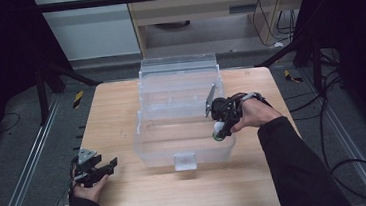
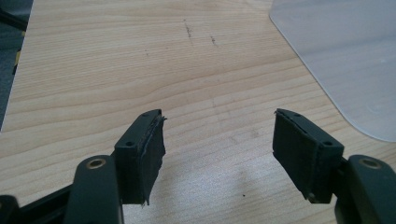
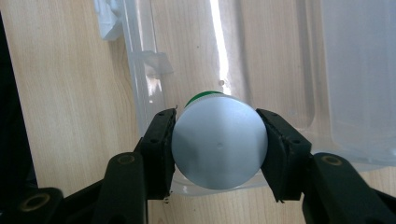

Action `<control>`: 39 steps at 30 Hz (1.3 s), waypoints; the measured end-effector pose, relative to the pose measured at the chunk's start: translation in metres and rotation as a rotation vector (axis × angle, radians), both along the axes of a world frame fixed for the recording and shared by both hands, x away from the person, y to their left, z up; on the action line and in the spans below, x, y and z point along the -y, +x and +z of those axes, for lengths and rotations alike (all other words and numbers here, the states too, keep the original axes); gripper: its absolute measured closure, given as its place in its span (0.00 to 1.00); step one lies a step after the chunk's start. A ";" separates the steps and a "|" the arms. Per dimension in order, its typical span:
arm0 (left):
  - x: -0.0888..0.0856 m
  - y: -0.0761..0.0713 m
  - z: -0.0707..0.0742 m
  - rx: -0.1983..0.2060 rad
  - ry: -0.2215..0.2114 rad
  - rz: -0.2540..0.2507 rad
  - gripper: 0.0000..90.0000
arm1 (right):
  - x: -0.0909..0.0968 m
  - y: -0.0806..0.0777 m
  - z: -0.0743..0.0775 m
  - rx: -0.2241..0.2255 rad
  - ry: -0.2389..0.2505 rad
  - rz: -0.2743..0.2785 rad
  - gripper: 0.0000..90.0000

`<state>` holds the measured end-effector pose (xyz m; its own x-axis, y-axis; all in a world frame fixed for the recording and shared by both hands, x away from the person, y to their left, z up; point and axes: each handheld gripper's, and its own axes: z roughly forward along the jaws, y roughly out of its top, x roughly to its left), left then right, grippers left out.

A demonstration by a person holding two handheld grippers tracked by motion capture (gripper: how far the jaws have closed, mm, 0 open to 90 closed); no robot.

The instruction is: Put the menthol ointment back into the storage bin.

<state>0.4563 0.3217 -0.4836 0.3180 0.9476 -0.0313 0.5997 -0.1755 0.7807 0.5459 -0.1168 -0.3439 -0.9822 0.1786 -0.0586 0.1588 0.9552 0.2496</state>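
**Bottle over bin's right wall, slip risk**

Right gripper (image 3: 219, 149) clamps a small white-capped bottle (image 3: 218, 147), green showing beneath the cap, my jaws pinching its round sides. It hangs above the right end wall of the clear plastic bin (image 1: 147, 146), not squarely over the floor. Smooth curved cap, narrow pad contact: could rotate or squirt out. Released here, it may strike the rim and bounce onto the table (image 1: 116, 114). Left gripper (image 2: 219, 140) rests spread wide, holding nothing, well apart.
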 end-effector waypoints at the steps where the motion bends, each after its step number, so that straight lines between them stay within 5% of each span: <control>1: 0.000 0.000 0.000 0.000 0.000 0.000 0.37 | 0.000 0.000 -0.002 -0.003 -0.005 -0.001 0.56; 18: 0.000 0.000 0.000 0.000 -0.004 0.003 0.37 | 0.004 0.003 -0.025 -0.034 -0.036 -0.007 0.56; 39: 0.000 0.000 0.000 0.000 -0.003 0.003 0.37 | 0.010 0.002 -0.034 -0.058 -0.044 -0.015 0.56</control>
<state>0.4565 0.3216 -0.4839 0.3153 0.9484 -0.0344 0.5999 -0.1711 0.7816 0.5480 -0.1271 -0.3779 -0.9814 0.1916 -0.0102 0.1858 0.9626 0.1973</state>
